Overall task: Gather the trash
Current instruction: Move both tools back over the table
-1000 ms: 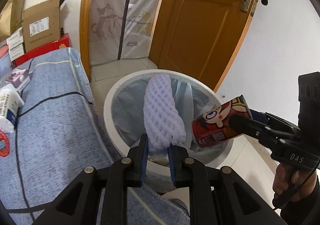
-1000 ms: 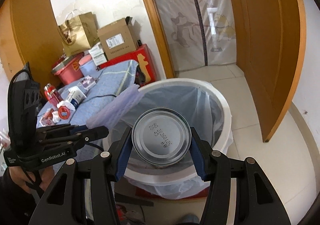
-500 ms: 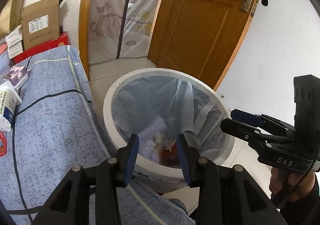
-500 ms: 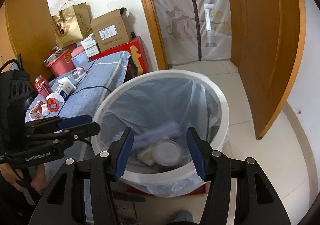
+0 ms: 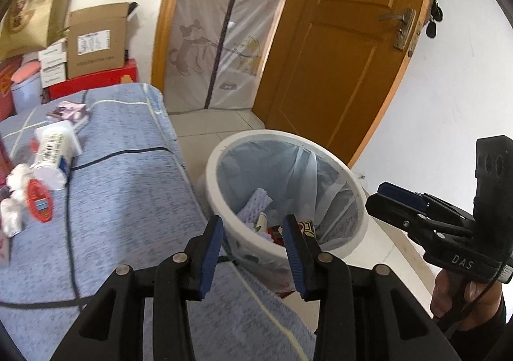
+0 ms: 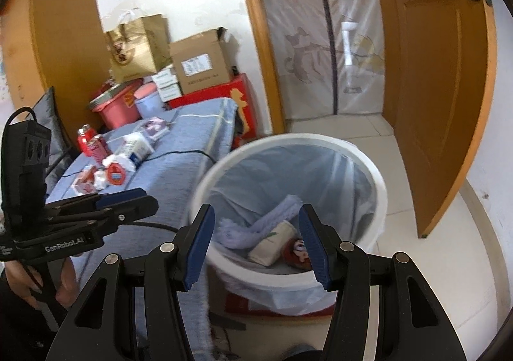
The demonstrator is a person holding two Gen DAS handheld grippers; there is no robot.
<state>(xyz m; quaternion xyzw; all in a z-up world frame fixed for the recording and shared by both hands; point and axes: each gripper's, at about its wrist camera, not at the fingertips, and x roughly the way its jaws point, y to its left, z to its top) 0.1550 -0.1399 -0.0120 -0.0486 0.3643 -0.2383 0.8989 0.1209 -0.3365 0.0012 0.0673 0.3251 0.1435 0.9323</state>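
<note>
each camera sits just behind its own tool and looks forward and downward along the two fingers, which fill the lower part of its view. the left wrist view faces the white bin (image 5: 349, 181) from the side of the blue-covered tabletop (image 5: 128, 188), close above both, with the left tool (image 5: 253, 229) over the bin's near rim and the right tool (image 5: 384, 197) entering from the right edge. the right wrist view looks at the same bin (image 6: 368, 165) from a little further to the right, its right tool (image 6: 256, 229) near the rim and the left tool (image 6: 141, 196) at the left edge. both views share the bin, the tabletop, the wooden door (image 5: 336, 50) and the cardboard box (image 6: 202, 62) beyond.
</note>
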